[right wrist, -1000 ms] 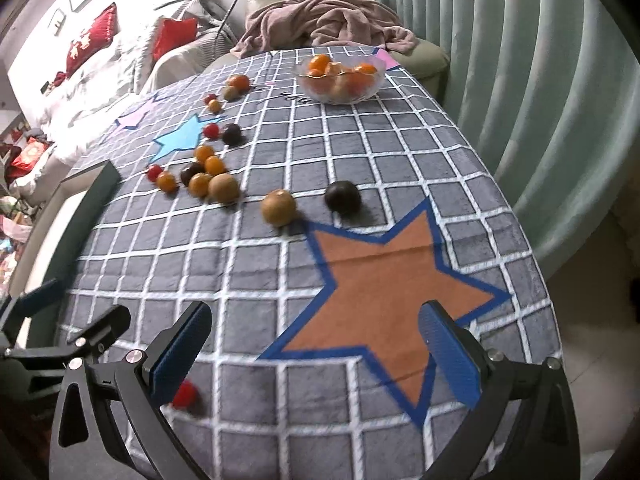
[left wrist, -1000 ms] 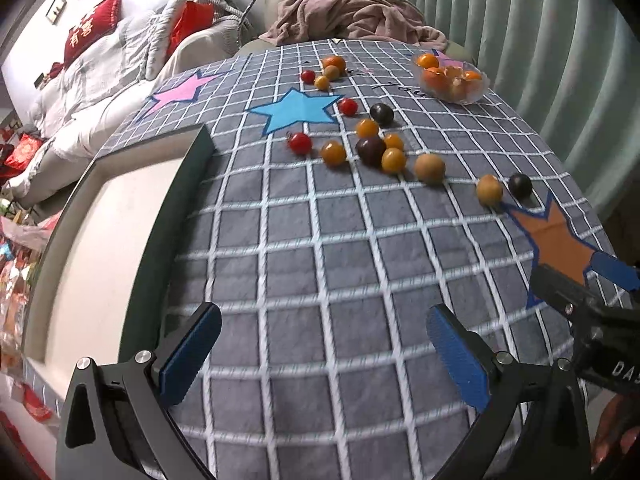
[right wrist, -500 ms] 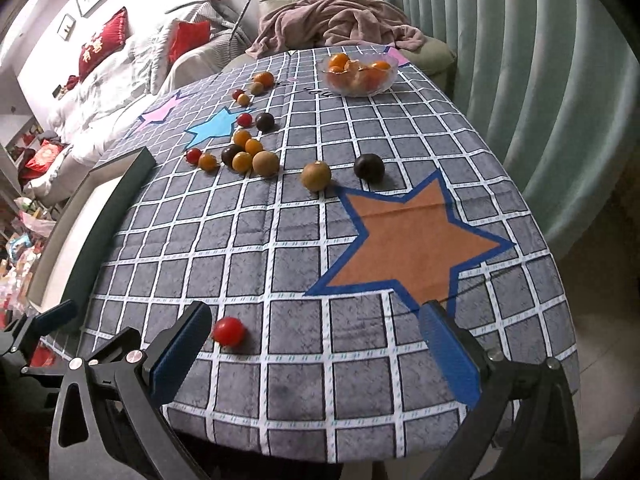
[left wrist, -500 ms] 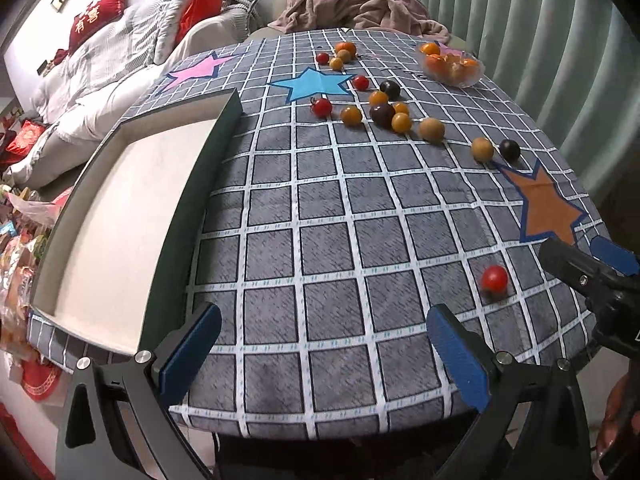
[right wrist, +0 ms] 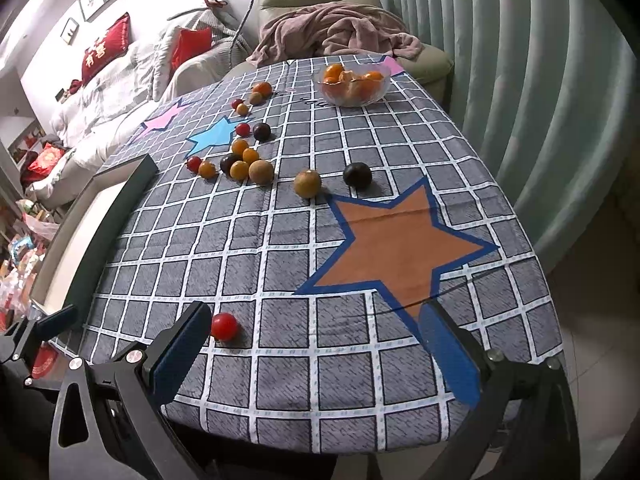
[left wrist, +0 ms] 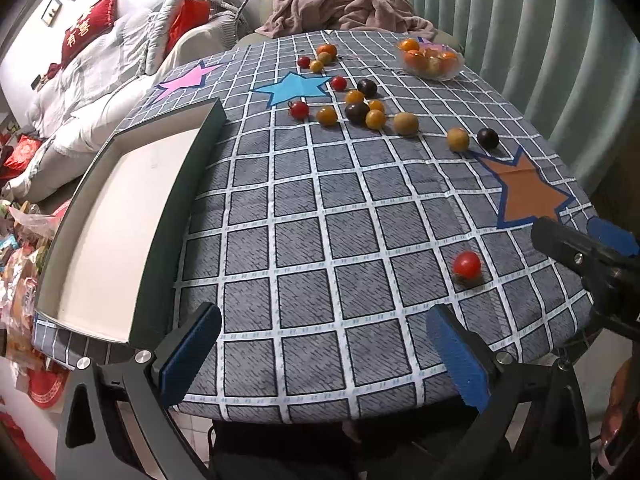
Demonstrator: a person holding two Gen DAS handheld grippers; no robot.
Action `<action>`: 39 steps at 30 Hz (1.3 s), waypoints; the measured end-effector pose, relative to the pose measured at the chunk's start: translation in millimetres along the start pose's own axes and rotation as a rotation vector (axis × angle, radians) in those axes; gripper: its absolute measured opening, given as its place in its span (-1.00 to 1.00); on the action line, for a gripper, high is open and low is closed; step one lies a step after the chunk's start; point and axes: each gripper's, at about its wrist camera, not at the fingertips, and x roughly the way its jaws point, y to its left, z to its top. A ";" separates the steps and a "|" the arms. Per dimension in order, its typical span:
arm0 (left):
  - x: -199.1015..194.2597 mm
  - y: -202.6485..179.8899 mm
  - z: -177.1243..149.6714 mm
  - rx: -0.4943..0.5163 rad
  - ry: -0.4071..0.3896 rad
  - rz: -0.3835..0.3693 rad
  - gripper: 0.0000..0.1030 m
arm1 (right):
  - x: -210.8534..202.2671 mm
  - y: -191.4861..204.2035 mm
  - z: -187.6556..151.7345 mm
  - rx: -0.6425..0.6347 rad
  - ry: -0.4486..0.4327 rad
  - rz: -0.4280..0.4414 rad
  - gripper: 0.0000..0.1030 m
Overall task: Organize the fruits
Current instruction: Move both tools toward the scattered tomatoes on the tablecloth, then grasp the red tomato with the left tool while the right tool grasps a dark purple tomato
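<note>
At the left edge of the tabletop (left wrist: pixel 320 240) lies a dark-rimmed tray (left wrist: pixel 172 216) with a pale inner floor, nothing visible inside it. The left gripper (left wrist: pixel 324 354) hangs over the near edge of the checked cloth, its blue pads spread wide apart with nothing between them. Just right of the tray, toward the far side, a blue star (left wrist: pixel 298 87) is printed on the cloth, and beside it sits a cluster of small fruits (left wrist: pixel 362 110): red, orange and dark ones, some touching. Further right, a tan fruit (left wrist: pixel 458 139) and a dark fruit (left wrist: pixel 488 138) rest close together at the tip of the orange star (right wrist: pixel 400 240). A single red tomato (right wrist: pixel 224 326) lies alone near the front edge, well apart from the cluster; in the right wrist view it sits just beside the left finger of the right gripper (right wrist: pixel 316 354), outside the gap. That gripper's fingers also stand wide apart and hold nothing. At the far right corner a clear bowl (right wrist: pixel 354 84) holds orange fruits.
</note>
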 end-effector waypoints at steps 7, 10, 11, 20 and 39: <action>3.8 -9.3 -0.7 0.013 0.015 0.007 1.00 | -0.3 -14.7 -1.3 0.035 -0.001 0.003 1.00; 7.0 -13.4 0.1 0.025 0.026 0.010 1.00 | 1.2 -19.5 -1.1 0.044 0.001 0.004 1.00; 7.8 -14.6 0.4 0.028 0.028 0.010 1.00 | 1.4 -20.9 -0.9 0.046 0.000 0.004 1.00; 16.5 -29.7 6.5 0.050 0.047 0.000 1.00 | 5.6 -41.6 0.5 0.069 0.006 -0.013 1.00; 45.0 -75.9 26.2 0.076 0.014 -0.066 1.00 | 22.1 -60.5 11.3 0.045 0.032 -0.044 1.00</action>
